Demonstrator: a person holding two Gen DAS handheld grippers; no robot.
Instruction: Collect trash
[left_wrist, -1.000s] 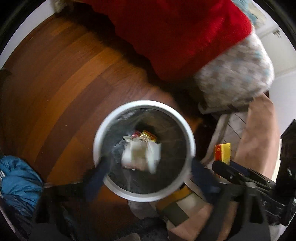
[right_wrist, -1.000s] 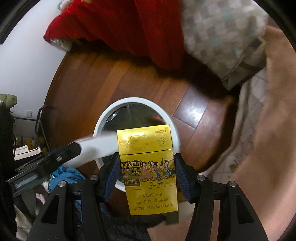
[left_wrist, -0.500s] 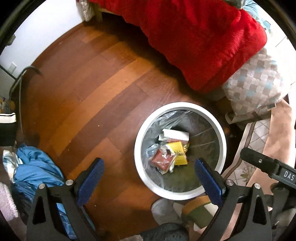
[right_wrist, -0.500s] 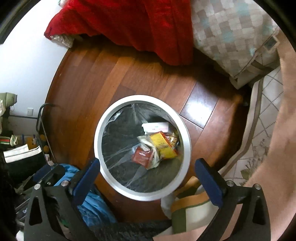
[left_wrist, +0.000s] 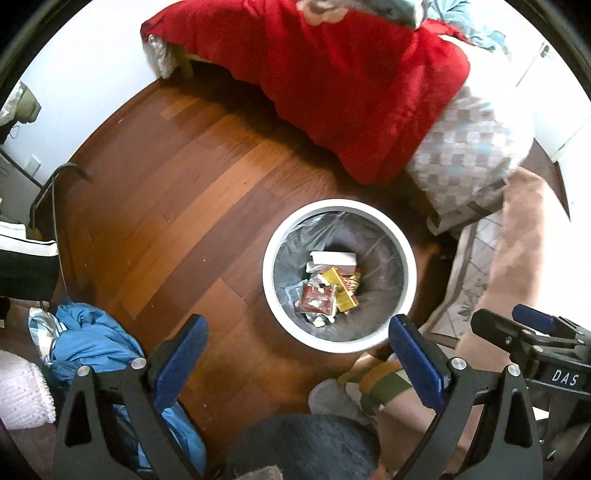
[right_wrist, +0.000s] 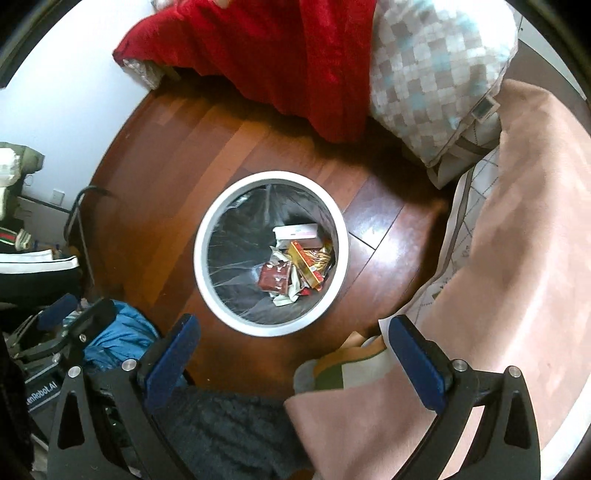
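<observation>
A round white-rimmed trash bin (left_wrist: 340, 341) lined with a clear bag stands upright on the wood floor. At its bottom lie a yellow carton (left_wrist: 341, 291), a red wrapper (left_wrist: 317, 299) at its nine o'clock, and a white box (left_wrist: 332, 258) at twelve.

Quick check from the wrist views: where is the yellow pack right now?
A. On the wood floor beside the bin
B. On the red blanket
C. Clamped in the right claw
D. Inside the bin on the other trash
D: the yellow pack lies inside the bin among wrappers, and the right claw stands open with nothing between its jaws.
</observation>
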